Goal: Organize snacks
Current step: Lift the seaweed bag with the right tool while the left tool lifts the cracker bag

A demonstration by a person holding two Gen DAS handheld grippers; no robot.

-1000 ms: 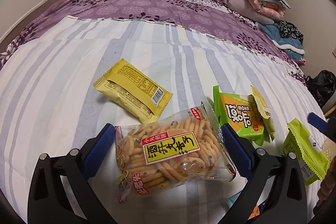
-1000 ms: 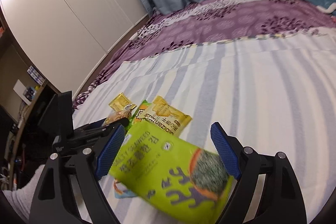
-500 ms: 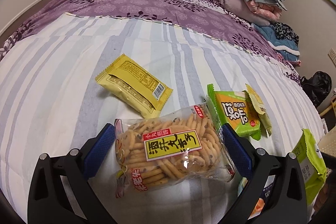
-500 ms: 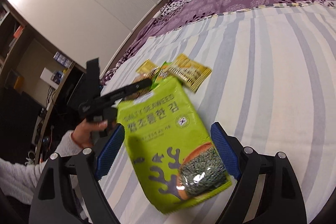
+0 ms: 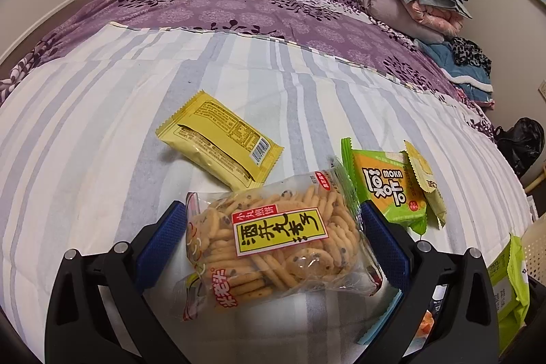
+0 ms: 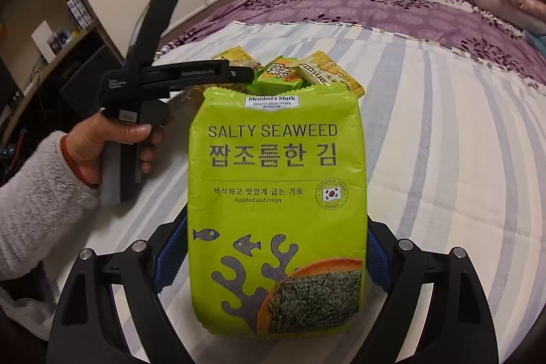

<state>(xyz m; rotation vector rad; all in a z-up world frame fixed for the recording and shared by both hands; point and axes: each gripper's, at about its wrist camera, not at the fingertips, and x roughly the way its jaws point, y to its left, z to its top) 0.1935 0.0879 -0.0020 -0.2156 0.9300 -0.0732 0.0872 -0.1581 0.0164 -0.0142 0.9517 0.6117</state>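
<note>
The right hand-held gripper grips the seaweed bag, its jaws opening slightly; the left hand-held gripper clamps the cookie bag just beside the green Moka packet (both probably await stowing).

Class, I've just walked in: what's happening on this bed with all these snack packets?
A person is sorting snacks on a striped bedspread with two tools. The left hand-held gripper straddles a clear bag of small biscuits. The right hand-held gripper has a green seaweed packet between its opening jaws. A yellow packet and a green wafer packet lie nearby.
</note>
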